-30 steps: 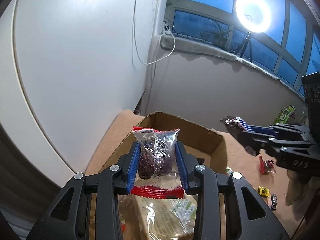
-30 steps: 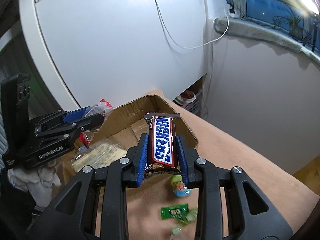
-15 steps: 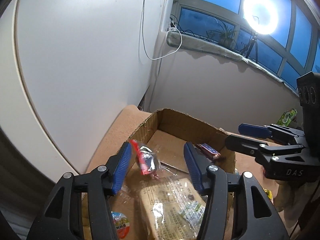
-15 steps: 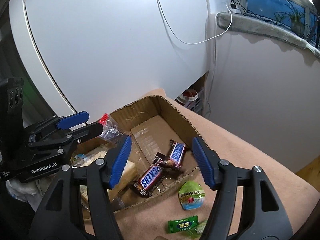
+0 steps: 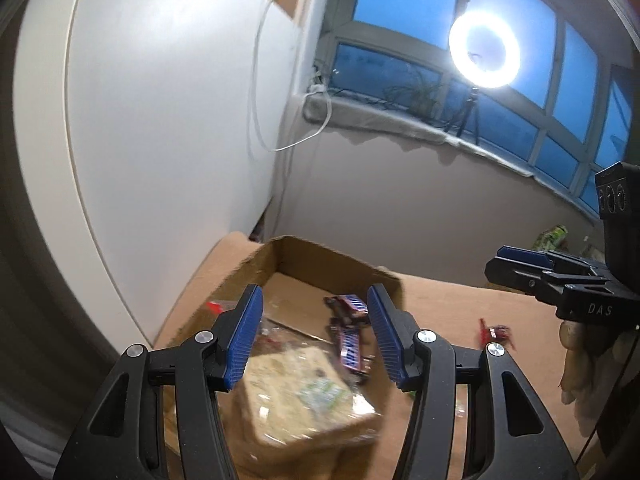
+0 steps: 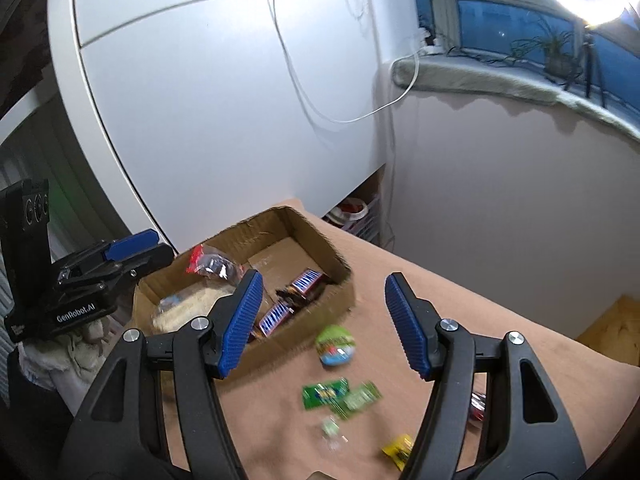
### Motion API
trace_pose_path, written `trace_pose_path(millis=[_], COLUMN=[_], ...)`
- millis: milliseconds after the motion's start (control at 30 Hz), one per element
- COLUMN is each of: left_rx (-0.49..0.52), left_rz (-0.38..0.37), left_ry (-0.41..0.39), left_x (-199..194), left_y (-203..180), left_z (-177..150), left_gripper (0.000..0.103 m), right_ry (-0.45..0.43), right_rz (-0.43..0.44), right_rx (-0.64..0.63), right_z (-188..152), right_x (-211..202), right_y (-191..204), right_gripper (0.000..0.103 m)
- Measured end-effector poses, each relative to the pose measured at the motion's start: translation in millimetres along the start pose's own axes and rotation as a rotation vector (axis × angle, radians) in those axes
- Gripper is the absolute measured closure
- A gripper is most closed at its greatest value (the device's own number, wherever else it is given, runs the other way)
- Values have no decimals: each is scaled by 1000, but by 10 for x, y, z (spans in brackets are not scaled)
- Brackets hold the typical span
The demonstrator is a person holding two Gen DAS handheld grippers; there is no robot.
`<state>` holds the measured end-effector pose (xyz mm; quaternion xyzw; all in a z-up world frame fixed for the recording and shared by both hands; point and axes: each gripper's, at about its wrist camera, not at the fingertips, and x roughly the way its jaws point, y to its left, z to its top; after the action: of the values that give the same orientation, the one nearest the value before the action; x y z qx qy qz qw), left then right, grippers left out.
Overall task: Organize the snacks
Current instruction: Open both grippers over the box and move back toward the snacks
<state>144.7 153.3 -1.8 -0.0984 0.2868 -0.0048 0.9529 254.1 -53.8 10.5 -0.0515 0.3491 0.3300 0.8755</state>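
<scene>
Both of your grippers have let go since one second ago: then the left one pinched a red-edged clear packet and the right one a Snickers bar, and now both snacks lie in the cardboard box (image 6: 320,276).

Your left gripper (image 5: 316,336) hangs above the box with its blue fingers (image 5: 244,336) spread wide and nothing between them. Under it, in the left wrist view, you see a big clear bag of pale biscuits (image 5: 304,396) in the near part of the box, blurred by motion.

Your right gripper (image 6: 324,324) is also spread wide and holds nothing. It is over the brown table (image 6: 480,300), near the right wall of the box. Inside the box, two Snickers bars (image 6: 292,300) lie close to that wall, one touching the other at the end. The red-edged packet (image 6: 212,264) rests at the far left side of the box, behind the biscuit bag.

On the table, just beside the box, lies a round green and blue snack (image 6: 336,346). Nearer to you are two green candy wrappers (image 6: 340,394) side by side, a small pale green piece (image 6: 330,428) and a yellow wrapper (image 6: 398,448). A red packet (image 5: 494,332) lies on the table further to the right in the left wrist view.

A ring light (image 5: 484,50) shines at the window.
</scene>
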Motion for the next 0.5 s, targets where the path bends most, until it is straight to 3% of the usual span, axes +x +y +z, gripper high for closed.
trace_pose_path(millis=[300,500], left_rx=[44,65], left_rz=[-94,-142], left_ry=[-19,19], left_x=[-153,-72], left_y=[-490,-801], left_z=[-186,-387], left_gripper=[50,50], right_ry=[-18,11], right_rz=[-93,-137], right_rx=[24,47], right_z=[-503,-843], right_x=[-677,-859], right_y=[-401,-616], right_gripper=[37,37])
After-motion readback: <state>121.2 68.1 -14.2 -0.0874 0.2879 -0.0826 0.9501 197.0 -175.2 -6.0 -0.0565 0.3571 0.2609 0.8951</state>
